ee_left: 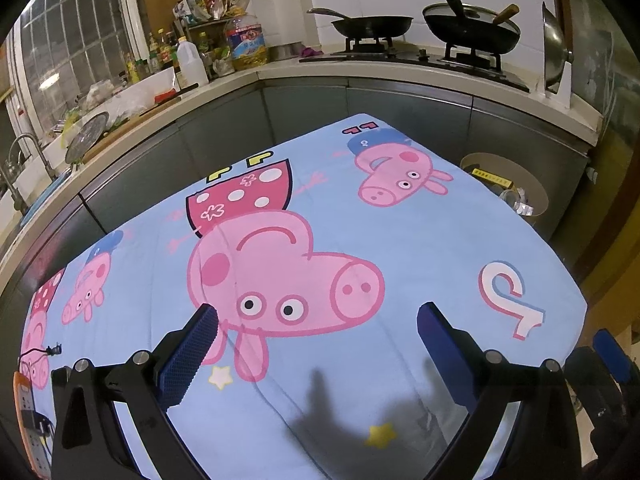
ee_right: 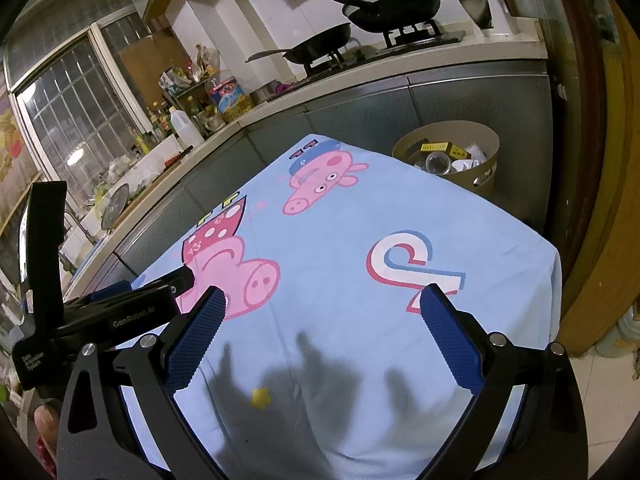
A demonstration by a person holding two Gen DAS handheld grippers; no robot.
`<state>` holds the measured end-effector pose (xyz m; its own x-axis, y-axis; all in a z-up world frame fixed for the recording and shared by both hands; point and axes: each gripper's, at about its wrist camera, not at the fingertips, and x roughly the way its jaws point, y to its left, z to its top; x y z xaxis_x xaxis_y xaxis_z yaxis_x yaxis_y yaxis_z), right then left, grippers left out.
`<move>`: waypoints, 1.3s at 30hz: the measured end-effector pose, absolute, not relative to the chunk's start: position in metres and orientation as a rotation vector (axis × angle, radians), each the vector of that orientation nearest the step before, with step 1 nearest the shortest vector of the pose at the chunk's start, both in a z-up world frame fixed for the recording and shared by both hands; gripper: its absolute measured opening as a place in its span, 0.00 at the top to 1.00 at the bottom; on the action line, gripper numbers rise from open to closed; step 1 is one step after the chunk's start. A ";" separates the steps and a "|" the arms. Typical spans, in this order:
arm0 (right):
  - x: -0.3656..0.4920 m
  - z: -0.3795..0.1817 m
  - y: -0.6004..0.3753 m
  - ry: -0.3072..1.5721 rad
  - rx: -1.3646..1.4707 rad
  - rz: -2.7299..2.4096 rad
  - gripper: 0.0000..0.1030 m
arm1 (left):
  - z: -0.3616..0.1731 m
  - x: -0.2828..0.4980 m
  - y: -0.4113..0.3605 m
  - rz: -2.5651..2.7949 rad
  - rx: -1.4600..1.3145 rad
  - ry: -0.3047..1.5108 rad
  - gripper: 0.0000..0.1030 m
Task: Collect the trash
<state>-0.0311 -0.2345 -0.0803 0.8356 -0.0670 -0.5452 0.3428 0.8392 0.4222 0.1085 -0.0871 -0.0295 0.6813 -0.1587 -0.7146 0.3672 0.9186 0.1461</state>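
A tan round bin (ee_right: 480, 178) stands on the floor past the table's far right corner; it holds a yellow box, a clear bottle and white scraps. The same bin (ee_left: 532, 196) shows in the left wrist view behind the table's right edge. No loose trash shows on the blue cartoon-pig tablecloth (ee_left: 420, 248), also seen as the tablecloth (ee_right: 340, 240). My left gripper (ee_left: 320, 320) hovers open over the near part of the table with nothing between its blue pads. My right gripper (ee_right: 324, 304) is open too, empty, to the right of the left one (ee_right: 120, 316).
A kitchen counter (ee_left: 280, 74) wraps the far and left sides, with bottles, an oil jug (ee_left: 246, 42) and a sink tap (ee_left: 24, 148). Two black pans (ee_left: 372, 26) sit on the gas stove. A wooden door frame (ee_right: 592, 160) stands at right. A hand's thumb (ee_right: 46, 424) shows at lower left.
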 end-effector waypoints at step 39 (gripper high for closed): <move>-0.028 -0.084 -0.237 0.555 0.543 -0.233 0.06 | -0.042 0.110 -0.085 -0.313 0.317 0.781 0.04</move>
